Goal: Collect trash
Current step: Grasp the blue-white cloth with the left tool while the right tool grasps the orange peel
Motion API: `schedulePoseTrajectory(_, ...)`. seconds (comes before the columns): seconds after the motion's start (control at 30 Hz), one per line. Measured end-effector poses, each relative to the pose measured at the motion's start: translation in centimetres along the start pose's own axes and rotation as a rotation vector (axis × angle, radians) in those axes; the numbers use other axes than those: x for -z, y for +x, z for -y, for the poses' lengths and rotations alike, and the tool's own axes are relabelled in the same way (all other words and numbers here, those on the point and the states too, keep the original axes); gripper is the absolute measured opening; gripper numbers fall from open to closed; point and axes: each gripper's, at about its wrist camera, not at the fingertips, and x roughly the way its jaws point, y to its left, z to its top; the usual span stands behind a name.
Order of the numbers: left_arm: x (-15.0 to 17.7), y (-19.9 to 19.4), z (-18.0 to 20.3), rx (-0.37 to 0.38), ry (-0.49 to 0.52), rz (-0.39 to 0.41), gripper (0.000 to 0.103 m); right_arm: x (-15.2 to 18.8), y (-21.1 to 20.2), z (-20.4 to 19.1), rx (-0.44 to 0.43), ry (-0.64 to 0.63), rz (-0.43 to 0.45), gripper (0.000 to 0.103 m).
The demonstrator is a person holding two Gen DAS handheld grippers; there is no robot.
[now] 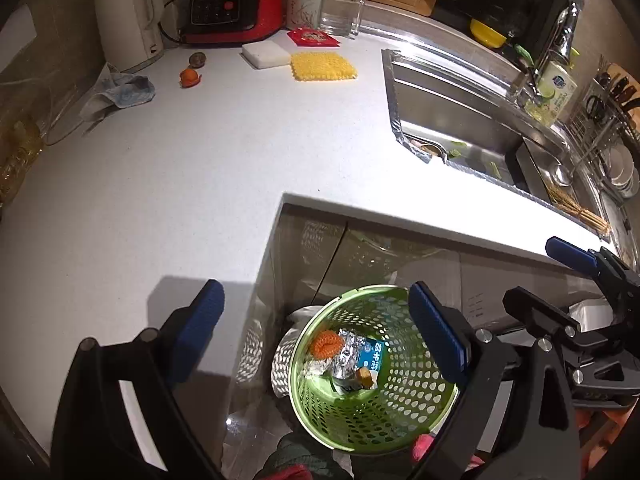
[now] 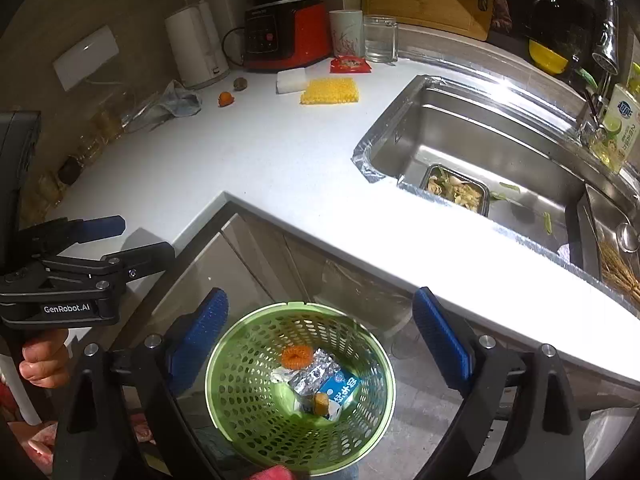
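A green perforated trash basket [image 1: 408,408] [image 2: 240,392] stands on the floor below the counter corner. It holds an orange peel [image 1: 326,344] [image 2: 295,357], crumpled foil [image 1: 348,356] [image 2: 312,374] and a blue milk carton [image 1: 372,358] [image 2: 340,392]. My left gripper [image 1: 316,328] is open and empty above the basket and counter edge. My right gripper [image 2: 320,336] is open and empty right over the basket. On the counter lie a small orange scrap [image 1: 189,77] [image 2: 226,99], a brown nut-like scrap [image 1: 197,59] [image 2: 240,84], a crumpled wrapper [image 1: 124,92] [image 2: 176,102] and a red packet [image 1: 313,37] [image 2: 350,65].
White counter [image 1: 200,168] [image 2: 260,152] with a kettle [image 1: 128,20], red cooker [image 1: 236,4], mug [image 1: 305,2], glass [image 1: 340,12], white sponge [image 1: 266,54] and yellow pad [image 1: 323,66]. The sink [image 2: 500,148] holds a food tray [image 2: 456,194] and vegetable scraps.
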Motion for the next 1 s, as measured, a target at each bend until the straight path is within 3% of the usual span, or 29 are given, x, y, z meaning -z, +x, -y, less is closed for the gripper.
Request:
schedulePoseTrajectory(0.3,-3.7,-0.6,-3.3,-0.061,-0.083,0.054,0.091,-5.1,0.3,-0.7,-0.029,-0.051,0.082,0.100)
schedulePoseTrajectory(0.53,-8.0,-0.9,-9.9,-0.138,-0.188,0.118,0.095,-10.7,2.1,-4.1,-0.097,-0.131,0.155,0.100)
schedulePoseTrajectory(0.73,-12.6,0.7,-17.3,-0.238,-0.304,0.157,0.095,-16.4,6.5,-8.2,-0.180,-0.215,0.189,0.100)
schedulePoseTrajectory(1.0,-18.4,6.2,-24.8,-0.286,-0.397,0.145,0.095,-23.8,16.3,-13.6,-0.252,-0.273,0.141,0.100)
